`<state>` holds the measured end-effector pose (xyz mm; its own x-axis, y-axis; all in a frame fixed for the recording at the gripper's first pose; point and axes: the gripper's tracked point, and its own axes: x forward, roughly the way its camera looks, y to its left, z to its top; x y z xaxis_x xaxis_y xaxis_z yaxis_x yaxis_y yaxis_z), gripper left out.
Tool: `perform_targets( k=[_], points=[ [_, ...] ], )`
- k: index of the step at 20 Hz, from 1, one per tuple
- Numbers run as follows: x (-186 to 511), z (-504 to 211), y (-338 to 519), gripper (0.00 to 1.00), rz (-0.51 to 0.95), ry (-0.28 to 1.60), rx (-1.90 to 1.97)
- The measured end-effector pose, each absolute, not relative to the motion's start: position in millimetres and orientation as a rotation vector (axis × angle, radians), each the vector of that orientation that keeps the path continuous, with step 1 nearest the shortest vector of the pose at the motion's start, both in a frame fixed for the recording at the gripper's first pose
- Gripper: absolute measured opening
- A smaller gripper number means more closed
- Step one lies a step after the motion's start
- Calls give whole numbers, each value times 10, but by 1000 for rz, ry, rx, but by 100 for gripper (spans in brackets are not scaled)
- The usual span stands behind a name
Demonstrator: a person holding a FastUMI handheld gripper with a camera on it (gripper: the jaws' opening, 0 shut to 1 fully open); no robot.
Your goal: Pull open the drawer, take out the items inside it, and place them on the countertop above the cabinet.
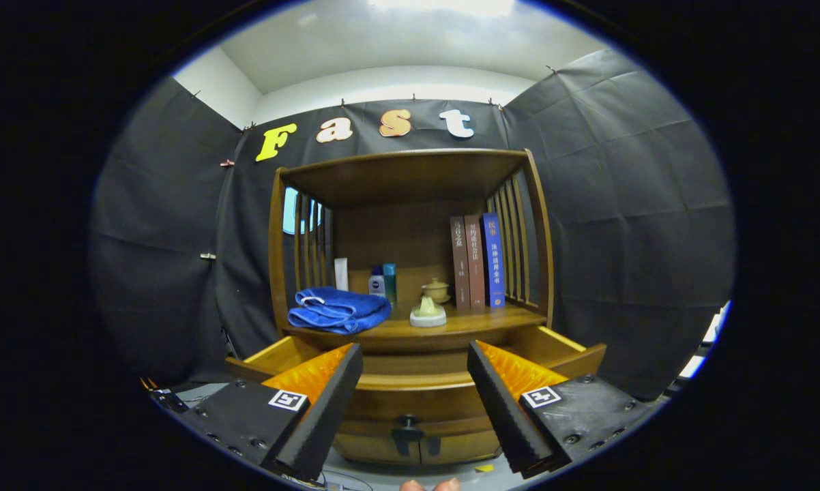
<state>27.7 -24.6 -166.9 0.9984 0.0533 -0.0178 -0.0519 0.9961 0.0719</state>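
Wooden cabinet (410,402) fills the middle of the scene, and the gripper (415,402) hangs in front of it with its fingers (328,402) spread wide apart, holding nothing. Between the fingers, low on the cabinet front, sits a dark handle (407,431). Two fingertips of a hand (430,485) show just below that, nearest of all. Just beyond the fingers the drawer (417,380) stands pulled out, its side walls showing to either side; what lies inside it is hidden behind its front edge and the fingers. Above the drawer is the bench (451,327). On it, toward the left, a folded blue towel (338,310) hangs slightly over the front edge. Right of it stands a small pale lidded pot (428,312), with a small tan cup (437,290) behind it. Further back are a white tube (341,274) and two bottles (383,281), and three books (477,262) stand upright at the right side.
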Motion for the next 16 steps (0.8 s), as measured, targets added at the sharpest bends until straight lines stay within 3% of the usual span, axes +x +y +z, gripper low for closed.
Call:
perform_targets(
  k=[16],
  points=[
    [700,-2927,-36,99,26,250,-5]
  ],
)
